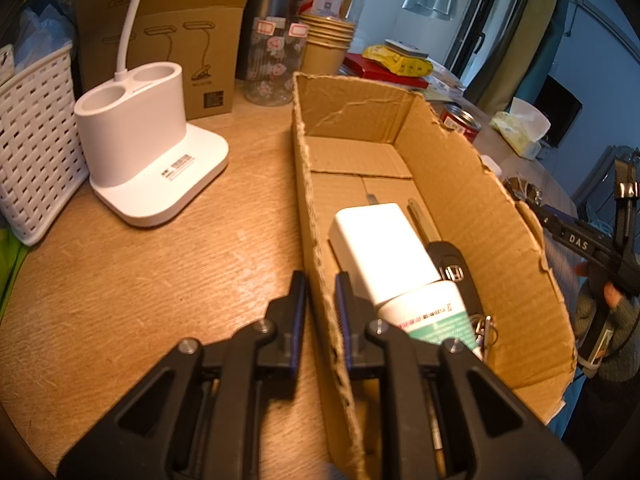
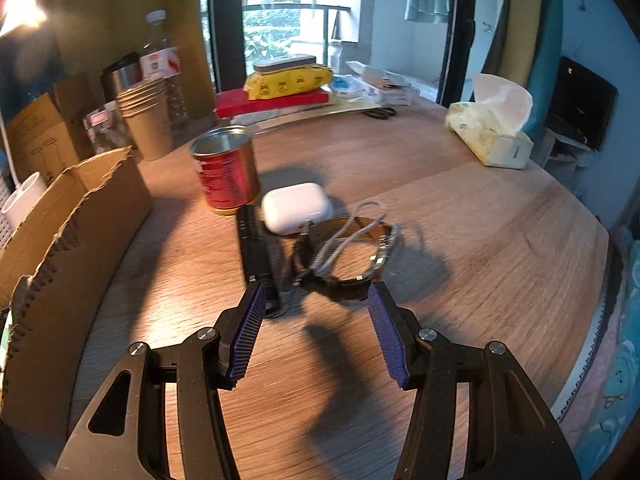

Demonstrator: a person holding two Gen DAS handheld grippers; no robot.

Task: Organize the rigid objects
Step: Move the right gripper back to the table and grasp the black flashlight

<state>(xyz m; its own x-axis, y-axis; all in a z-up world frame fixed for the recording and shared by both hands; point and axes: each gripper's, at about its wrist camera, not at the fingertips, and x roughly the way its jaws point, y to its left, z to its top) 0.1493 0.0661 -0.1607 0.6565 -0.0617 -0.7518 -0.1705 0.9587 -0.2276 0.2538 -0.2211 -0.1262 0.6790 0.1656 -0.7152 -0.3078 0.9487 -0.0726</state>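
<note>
1. Table (image 2: 460, 240): wooden, lies under both grippers and carries everything noted here.
2. Cardboard box (image 1: 460, 200): open-topped, torn rim. Left gripper (image 1: 321, 280) straddles its near left wall, one finger outside and one inside, jaws narrow and clamped on the wall edge.
3. Desk lamp base (image 1: 152, 160): white, ahead and left of the left gripper, outside the box.
4. Red can (image 2: 226, 168): upright, ahead and left of the right gripper (image 2: 316, 300), well beyond its fingertips.
5. White charger block (image 1: 380, 248): inside the box, just ahead and right of the left gripper's inner finger; leans on a white-and-green tube (image 1: 432, 312).
6. Car key (image 1: 448, 256): in the box, right of the charger, touching it.
7. Earbud case (image 2: 296, 208): white, straight ahead of the right gripper, beyond the watch.
8. Black flashlight (image 2: 256, 252): its near end just beside the right gripper's left fingertip.
9. Wristwatch (image 2: 360, 256) with grey cable (image 2: 344, 236) across it: just ahead, between the fingertip lines. Right jaws spread wide, holding nothing.
</note>
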